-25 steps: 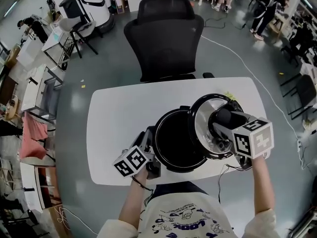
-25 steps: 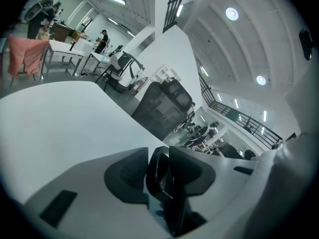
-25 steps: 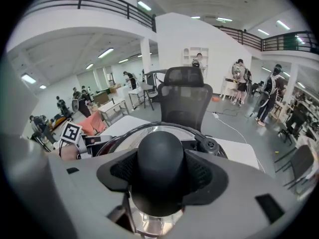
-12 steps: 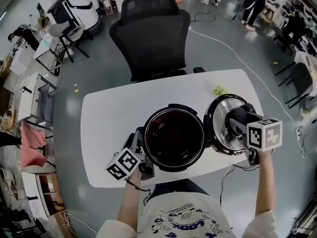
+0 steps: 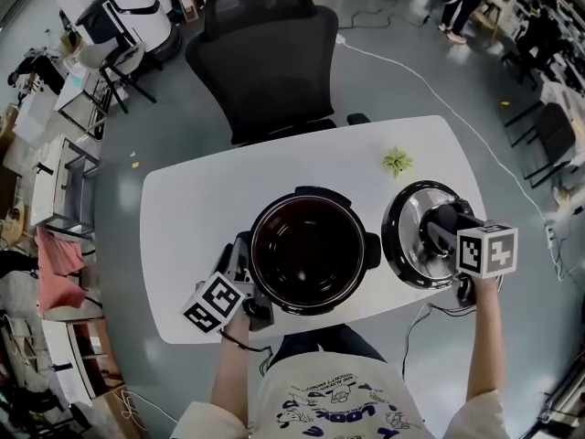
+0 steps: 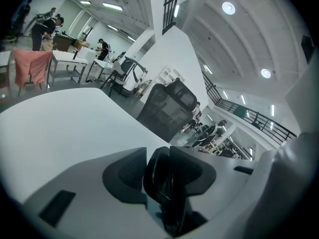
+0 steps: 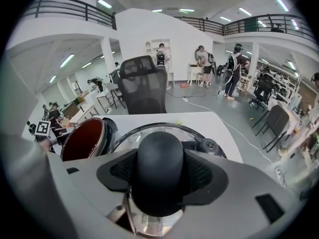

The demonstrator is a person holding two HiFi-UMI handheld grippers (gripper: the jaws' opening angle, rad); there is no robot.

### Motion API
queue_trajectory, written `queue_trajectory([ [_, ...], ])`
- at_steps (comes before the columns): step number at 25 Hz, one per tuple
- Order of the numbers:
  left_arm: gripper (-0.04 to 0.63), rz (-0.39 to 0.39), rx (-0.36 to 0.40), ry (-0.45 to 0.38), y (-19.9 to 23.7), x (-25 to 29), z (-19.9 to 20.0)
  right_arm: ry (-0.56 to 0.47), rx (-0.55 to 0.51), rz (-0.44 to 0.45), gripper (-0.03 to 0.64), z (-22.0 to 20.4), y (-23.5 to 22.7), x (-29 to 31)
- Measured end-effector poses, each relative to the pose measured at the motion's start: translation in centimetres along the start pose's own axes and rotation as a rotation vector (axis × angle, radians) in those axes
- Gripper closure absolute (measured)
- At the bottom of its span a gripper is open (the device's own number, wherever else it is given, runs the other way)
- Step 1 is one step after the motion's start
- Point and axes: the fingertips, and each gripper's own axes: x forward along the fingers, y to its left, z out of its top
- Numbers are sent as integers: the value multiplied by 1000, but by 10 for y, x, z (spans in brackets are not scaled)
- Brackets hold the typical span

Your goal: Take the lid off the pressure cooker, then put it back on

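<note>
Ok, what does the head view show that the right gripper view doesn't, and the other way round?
Only the head view: the person's white printed shirt and the whole outline of the white table. Only the right gripper view: the right claw clamped on the rounded black lid knob, and the railed balcony. Both: the open black pressure cooker pot, its round steel lid beside it, the black mesh office chair.
</note>
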Motion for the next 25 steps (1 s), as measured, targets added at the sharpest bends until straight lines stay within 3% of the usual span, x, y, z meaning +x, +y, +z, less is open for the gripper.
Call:
queue_trajectory([
  [12, 448, 27, 15, -9, -2, 2, -1, 42, 47, -5, 322, -49, -13, 44],
  [25, 448, 29, 7, -17, -1, 7, -1, 120, 8, 10, 322, -92, 8, 99],
])
